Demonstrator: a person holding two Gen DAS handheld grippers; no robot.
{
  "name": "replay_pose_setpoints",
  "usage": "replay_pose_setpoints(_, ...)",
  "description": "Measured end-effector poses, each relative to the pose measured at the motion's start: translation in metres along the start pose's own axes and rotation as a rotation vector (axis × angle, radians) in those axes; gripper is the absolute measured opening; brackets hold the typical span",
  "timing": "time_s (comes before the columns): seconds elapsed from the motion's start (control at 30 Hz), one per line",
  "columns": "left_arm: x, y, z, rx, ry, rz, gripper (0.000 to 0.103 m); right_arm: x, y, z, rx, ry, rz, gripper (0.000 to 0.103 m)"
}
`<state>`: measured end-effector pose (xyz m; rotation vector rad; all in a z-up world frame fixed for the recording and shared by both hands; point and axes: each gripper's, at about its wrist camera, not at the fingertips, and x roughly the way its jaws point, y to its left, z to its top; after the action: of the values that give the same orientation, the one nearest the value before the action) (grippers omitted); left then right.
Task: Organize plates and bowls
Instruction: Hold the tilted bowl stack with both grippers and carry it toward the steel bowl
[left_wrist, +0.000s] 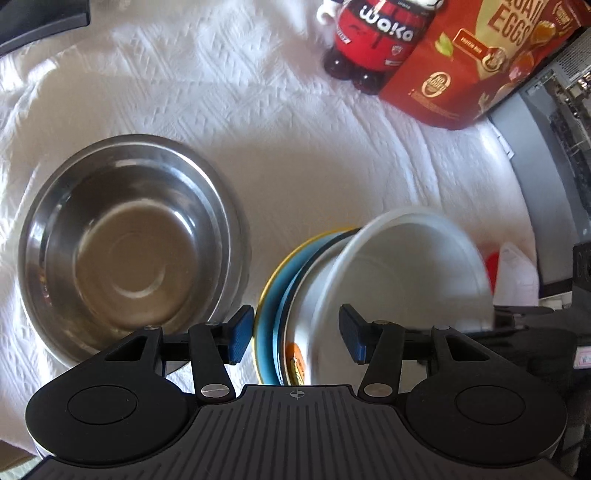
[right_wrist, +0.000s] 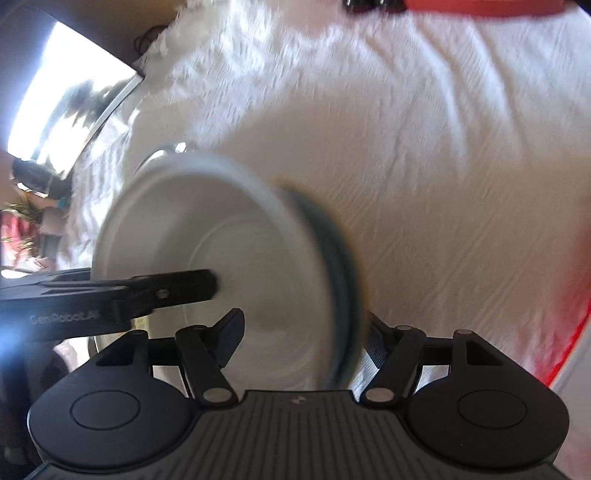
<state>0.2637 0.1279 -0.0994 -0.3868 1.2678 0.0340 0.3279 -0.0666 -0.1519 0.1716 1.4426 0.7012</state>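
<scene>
Left gripper (left_wrist: 296, 334): jaws apart, straddling a tilted stack of dishes; blue pads (left_wrist: 239, 338) either side of the stack's near rims, contact not confirmed.

Stack: white bowl (left_wrist: 402, 280) on its side, mouth facing up and right in the left view, nested against a blue plate (left_wrist: 271, 306) with a yellow rim. Both stand on edge, rims near vertical, bowl axis running roughly level with the cloth (left_wrist: 258, 129). Orange label (left_wrist: 295, 362) visible on the bowl's outer wall near the gripper.

Steel bowl (left_wrist: 125, 240): upright on the cloth, mouth up, left of the stack, just beside it; appears to hold a second steel bowl nested inside.

Right gripper (right_wrist: 303, 332): jaws wide apart around the same stack; white bowl (right_wrist: 221, 258) mouth facing the camera and left, blue plate (right_wrist: 340, 258) behind it to the right. Heavy blur; pad contact cannot be told. Other gripper's finger (right_wrist: 173, 286) reaching in from the left across the bowl's mouth.

Background, far edge of cloth: red bottle (left_wrist: 373, 40) marked "Waka" and red egg box (left_wrist: 480, 62), side by side, well apart from the dishes.
</scene>
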Motion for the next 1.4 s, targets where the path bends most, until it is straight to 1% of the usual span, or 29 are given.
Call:
replay_pose_setpoints(0.07, 0.001, 0.001, 0.000, 0.004, 0.000, 0.003, 0.055, -0.004, 0.001, 0.004, 0.008, -0.021, -0.015, 0.069)
replay_pose_setpoints(0.17, 0.000, 0.000, 0.000, 0.009, -0.002, 0.001, 0.055, -0.003, 0.001, 0.006, 0.018, -0.029, -0.020, 0.069)
replay_pose_setpoints(0.43, 0.001, -0.002, -0.002, 0.038, -0.003, 0.003, 0.055, 0.002, 0.005, 0.001, 0.022, -0.016, -0.025, 0.069)
replay_pose_setpoints(0.53, 0.002, 0.000, -0.003, 0.046, -0.005, -0.009, 0.055, 0.004, 0.008, 0.002, 0.028, -0.011, -0.027, 0.069)
replay_pose_setpoints(0.73, 0.006, 0.004, -0.007, 0.046, 0.016, -0.036, 0.055, 0.008, 0.006, 0.001, 0.029, 0.006, -0.007, 0.069)
replay_pose_setpoints(0.87, 0.007, 0.005, -0.006, 0.039, 0.019, -0.053, 0.059, 0.007, 0.005, 0.000, 0.023, 0.004, 0.006, 0.068)
replay_pose_setpoints(1.03, 0.009, -0.002, -0.005, 0.043, 0.016, -0.051, 0.060, 0.003, 0.000, 0.001, 0.043, 0.017, 0.022, 0.066)
replay_pose_setpoints(1.17, 0.015, -0.006, -0.002, 0.043, 0.024, -0.074, 0.060, -0.003, -0.004, 0.002, 0.042, 0.005, 0.004, 0.066)
replay_pose_setpoints(1.27, 0.015, -0.009, -0.001, 0.050, 0.021, -0.078, 0.060, -0.007, -0.009, 0.002, 0.049, -0.007, -0.006, 0.066)
replay_pose_setpoints(1.4, 0.015, -0.009, -0.001, 0.048, 0.025, -0.076, 0.060, -0.006, -0.006, 0.000, 0.028, -0.012, -0.044, 0.067)
